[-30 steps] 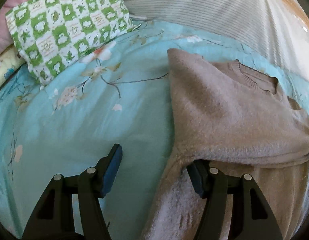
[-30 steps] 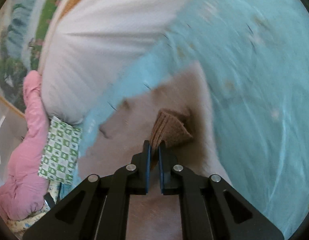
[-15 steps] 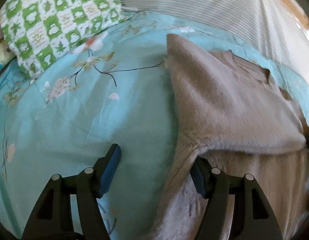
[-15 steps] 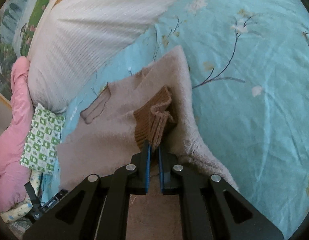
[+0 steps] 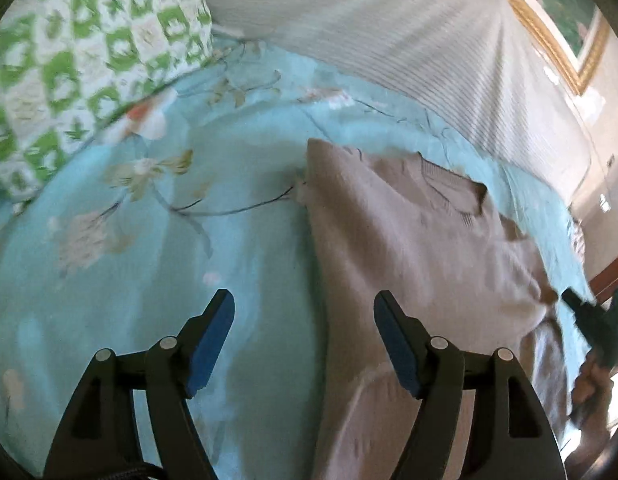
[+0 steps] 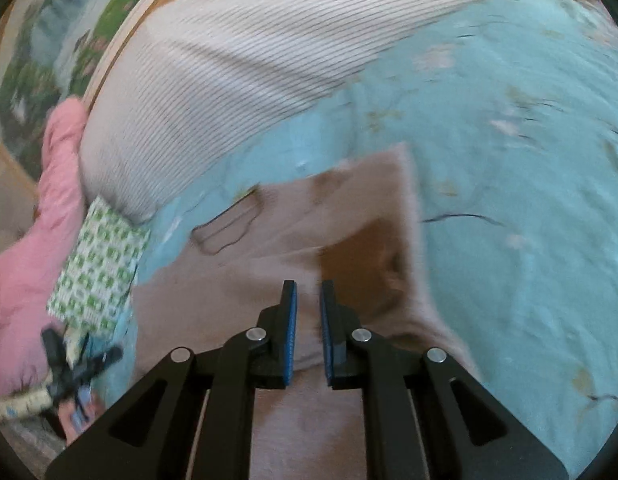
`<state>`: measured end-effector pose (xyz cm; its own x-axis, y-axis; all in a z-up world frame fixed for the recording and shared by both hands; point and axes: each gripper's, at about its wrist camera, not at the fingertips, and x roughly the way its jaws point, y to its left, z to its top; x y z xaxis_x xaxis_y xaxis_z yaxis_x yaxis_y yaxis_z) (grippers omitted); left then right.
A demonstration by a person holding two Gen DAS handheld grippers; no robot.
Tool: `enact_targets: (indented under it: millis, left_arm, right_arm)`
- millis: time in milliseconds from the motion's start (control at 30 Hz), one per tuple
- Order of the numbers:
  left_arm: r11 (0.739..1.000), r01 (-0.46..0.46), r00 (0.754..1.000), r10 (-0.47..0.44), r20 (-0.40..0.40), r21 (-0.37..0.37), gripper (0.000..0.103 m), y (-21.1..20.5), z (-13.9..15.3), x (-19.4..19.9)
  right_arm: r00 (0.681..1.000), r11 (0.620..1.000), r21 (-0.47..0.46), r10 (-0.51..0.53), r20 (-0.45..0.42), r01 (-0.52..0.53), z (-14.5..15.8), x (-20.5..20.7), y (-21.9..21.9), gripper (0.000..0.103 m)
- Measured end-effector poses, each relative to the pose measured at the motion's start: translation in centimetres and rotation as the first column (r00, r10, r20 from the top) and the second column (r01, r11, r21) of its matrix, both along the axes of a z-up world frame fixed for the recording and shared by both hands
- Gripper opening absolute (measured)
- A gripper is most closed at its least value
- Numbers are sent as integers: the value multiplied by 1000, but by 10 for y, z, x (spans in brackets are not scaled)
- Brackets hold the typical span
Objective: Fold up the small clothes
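A beige fuzzy sweater [image 5: 413, 240] lies on the turquoise floral bedsheet [image 5: 189, 260], neck toward the headboard, with a sleeve folded across its body. My left gripper [image 5: 305, 320] is wide open and empty above the sweater's left edge. In the right wrist view the sweater [image 6: 269, 248] shows with its brown ribbed cuff [image 6: 365, 252] lying on the folded sleeve. My right gripper [image 6: 307, 292] stands just above the sweater, jaws parted by a narrow gap, holding nothing. The right gripper [image 5: 589, 320] also shows at the left wrist view's right edge.
A green-and-white checked pillow [image 5: 77, 60] lies at the upper left. A striped white cushioned headboard [image 5: 389, 40] runs behind the bed. A pink quilt [image 6: 33, 240] is bunched at the far left in the right wrist view. A framed picture [image 5: 569, 12] hangs on the wall.
My right gripper has let go of the brown cuff, which now lies on the sweater, and its jaws have parted slightly. My left gripper has lifted away from the sweater's edge.
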<state>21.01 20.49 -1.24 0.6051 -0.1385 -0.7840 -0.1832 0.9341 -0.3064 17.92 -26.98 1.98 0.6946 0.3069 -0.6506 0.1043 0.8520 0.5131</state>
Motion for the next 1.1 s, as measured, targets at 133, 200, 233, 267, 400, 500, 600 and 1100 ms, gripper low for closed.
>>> enact_targets:
  millis: [133,200,233,267,400,500,600,1100]
  left_arm:
    - [996,31,999,-34,-31,-78,73,3,-13,36]
    - [995,42,997,-47,-55,-91,73,2,-20,53]
    - [994,49,996,-56,-71,-96,73,1,-25,62]
    - [994,51,995,-59,-84,-99,73,0,-29,70]
    - [994,59,995,-66,-72,-94,72,1,-31,94]
    - [994,58,997,-63,-42,-96,12,3,-27,105]
    - [1000,25,999,-24,21,-8,9,1,-11,106]
    - [995,-36,998,42,-56,97,43,13,-30,105]
  right_arm:
    - [995,997,-12,72,-66,-72,-18,23,13,13]
    - [990,998,-51,34,-136,-41,-32,25,7,13]
    - [988,999,-40,22,-150,-28,-37,24,2,13]
    - [988,1000,-19,20,-156,-23,-42,22,-2,12]
    - [987,999,-23,25,-157,-29,-47,15,-9,3]
    - [987,999,-40,27,-159,-33,-45,15,-6,3]
    - [988,1000,-22,12,-156,-16,-45,15,-8,3]
    - [985,991,-125,21,-173,-43,-36,18,2,7]
